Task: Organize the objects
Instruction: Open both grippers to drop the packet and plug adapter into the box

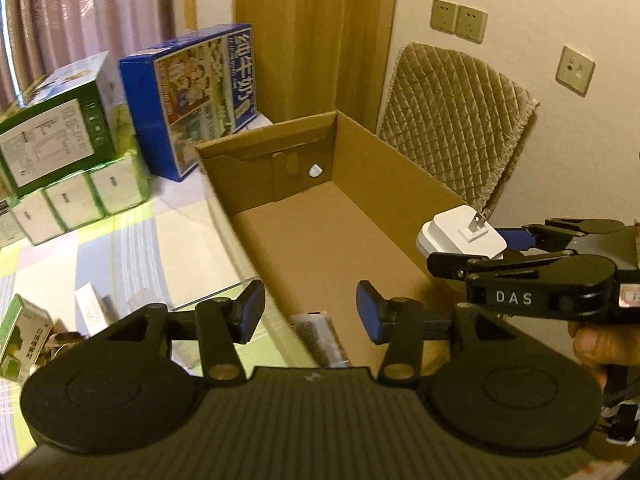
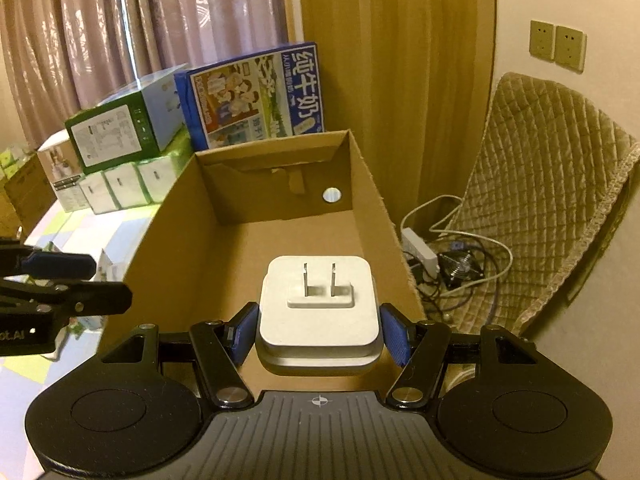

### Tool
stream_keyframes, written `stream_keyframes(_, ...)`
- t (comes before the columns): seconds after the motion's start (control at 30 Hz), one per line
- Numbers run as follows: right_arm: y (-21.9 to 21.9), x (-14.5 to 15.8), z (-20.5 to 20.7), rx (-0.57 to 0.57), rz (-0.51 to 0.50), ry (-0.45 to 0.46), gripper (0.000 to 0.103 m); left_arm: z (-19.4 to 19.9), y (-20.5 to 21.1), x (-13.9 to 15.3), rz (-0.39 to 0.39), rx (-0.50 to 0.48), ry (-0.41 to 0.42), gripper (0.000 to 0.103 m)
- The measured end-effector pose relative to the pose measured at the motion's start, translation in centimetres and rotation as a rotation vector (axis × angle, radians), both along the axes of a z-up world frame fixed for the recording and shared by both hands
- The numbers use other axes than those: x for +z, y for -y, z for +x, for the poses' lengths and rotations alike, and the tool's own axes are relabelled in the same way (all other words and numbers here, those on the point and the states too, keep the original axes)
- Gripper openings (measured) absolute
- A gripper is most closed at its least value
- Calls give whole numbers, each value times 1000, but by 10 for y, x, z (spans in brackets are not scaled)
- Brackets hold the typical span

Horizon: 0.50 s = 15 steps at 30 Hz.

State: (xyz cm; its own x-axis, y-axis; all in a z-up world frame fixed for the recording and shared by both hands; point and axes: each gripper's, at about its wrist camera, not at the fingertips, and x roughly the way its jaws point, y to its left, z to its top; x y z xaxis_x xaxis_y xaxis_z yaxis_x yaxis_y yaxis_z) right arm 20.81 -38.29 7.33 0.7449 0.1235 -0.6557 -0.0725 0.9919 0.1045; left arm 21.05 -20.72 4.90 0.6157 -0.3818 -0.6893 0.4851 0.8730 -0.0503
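An open brown cardboard box (image 1: 384,184) (image 2: 180,216) stands on the table, its floor bare apart from a small packet (image 1: 320,336) at the near end. My right gripper (image 2: 318,330) is shut on a white plug adapter (image 2: 318,312) with two metal prongs pointing forward, held over the box's near right part. In the left wrist view that right gripper (image 1: 476,250) comes in from the right with the adapter (image 1: 460,236) above the box's right wall. My left gripper (image 1: 310,312) hangs open over the box's near left corner, nothing between its blue pads.
A blue milk carton box (image 1: 192,96), a green box (image 1: 56,140) and stacked tissue packs (image 1: 80,200) stand at the table's far left. Small packets (image 1: 24,340) lie near left. A quilted chair back (image 2: 552,200), cables and a power strip (image 2: 420,248) are right of the box.
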Motion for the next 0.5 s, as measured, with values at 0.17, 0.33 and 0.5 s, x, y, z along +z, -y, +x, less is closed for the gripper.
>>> stream_keyframes(0.17, 4, 8, -4, -7, 92, 54, 83, -12, -19, 4, 11, 48, 9, 51)
stream_keyframes(0.33, 4, 19, -21, -28, 113, 64, 83, -34, -49, 5, 14, 112, 14, 51)
stream_keyframes(0.5, -8, 35, -50, -31, 139, 89, 85, -60, -84, 7, -13, 168, 2, 58)
